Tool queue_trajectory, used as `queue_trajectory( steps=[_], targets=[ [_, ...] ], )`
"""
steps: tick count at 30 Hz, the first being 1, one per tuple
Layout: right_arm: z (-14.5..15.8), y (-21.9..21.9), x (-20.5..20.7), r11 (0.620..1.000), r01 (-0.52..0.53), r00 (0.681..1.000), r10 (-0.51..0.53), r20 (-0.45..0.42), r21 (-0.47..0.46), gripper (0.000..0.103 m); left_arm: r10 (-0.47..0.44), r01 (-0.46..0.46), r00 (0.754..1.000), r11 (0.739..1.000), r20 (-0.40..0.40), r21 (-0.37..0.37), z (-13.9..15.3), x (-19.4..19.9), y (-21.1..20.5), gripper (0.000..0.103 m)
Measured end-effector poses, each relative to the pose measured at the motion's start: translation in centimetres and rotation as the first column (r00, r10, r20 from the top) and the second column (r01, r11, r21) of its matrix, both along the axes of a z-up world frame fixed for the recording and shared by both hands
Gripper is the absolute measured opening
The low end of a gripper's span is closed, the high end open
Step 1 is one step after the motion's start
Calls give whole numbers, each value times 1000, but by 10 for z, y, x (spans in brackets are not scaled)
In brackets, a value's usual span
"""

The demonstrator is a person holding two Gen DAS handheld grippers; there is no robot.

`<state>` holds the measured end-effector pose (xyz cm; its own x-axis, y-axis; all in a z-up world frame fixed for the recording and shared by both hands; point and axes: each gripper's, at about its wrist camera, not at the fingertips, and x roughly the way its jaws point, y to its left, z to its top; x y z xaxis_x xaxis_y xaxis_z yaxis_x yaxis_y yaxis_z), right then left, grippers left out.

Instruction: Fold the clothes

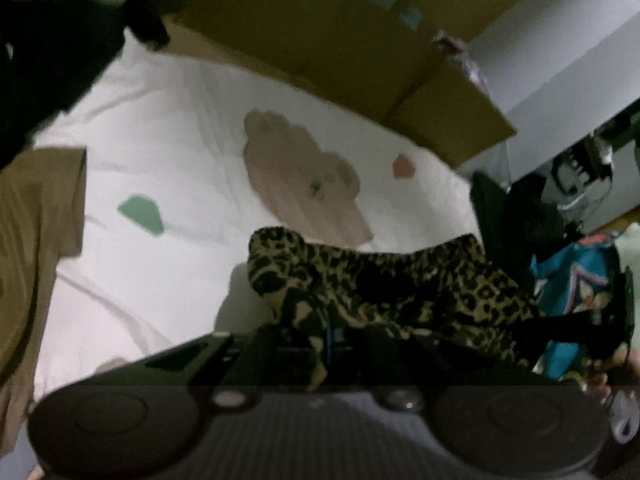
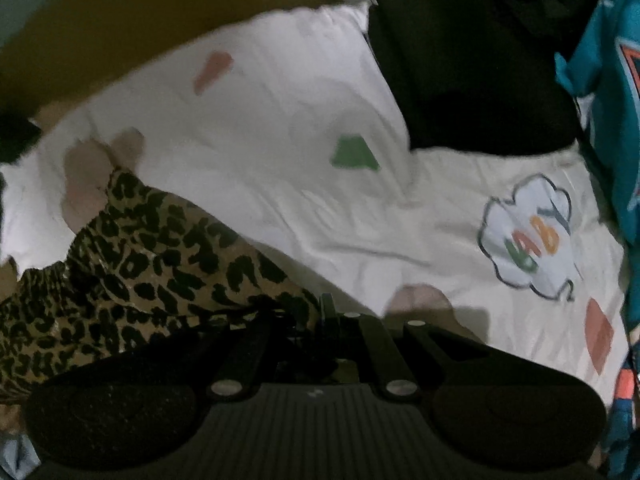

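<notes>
A: Left gripper [image 1: 320,340]: fingers pressed together, pinching an edge of the tan-and-black leopard-print fabric garment [image 1: 400,284]. Right gripper [image 2: 328,316]: likewise closed, pinching the same garment [image 2: 152,264] at another edge.

B: Location of the garment?

A: Left wrist view: runs from the fingers toward 2 o'clock, over the white printed bedsheet [image 1: 160,152]. Right wrist view: trails off toward 9 o'clock.

B: Surroundings?

A: Brown folded cloth [image 1: 36,220] at 9 o'clock, teal patterned garment [image 2: 604,80] at 2 o'clock, black folded cloth [image 2: 460,80] at 1 o'clock.

B: Risks?

A: Judgement: both pinches look shallow. Uneven tension could pull an edge free, or the slack middle could bunch and skew the fold.
</notes>
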<state>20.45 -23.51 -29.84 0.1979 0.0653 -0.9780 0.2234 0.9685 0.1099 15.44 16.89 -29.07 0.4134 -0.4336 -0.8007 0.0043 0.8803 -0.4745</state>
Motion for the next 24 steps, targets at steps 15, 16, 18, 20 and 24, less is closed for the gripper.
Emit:
queue_trajectory(
  steps=[15,16,18,20,24],
  targets=[
    [-18,-2,-6,995,-90,995,89,-41,-35,48,58,-48,991,996,-120,78,-41,-32,31,69],
    [-16,-2,-5,995,-89,996,88,-32,-37,48,62,-54,992,996,-113,77,-40,-29,32,69],
    [-9,-1,-2,994,-96,995,96,-6,-44,48,70,-63,993,995,-97,74,-38,-23,34,69],
    [-5,2,1,992,-113,993,115,24,-54,48,65,-59,994,996,-82,73,-37,-14,35,69],
    [1,13,9,987,-153,985,156,74,-43,48,47,-42,997,996,-68,79,-40,7,29,69]
  ],
)
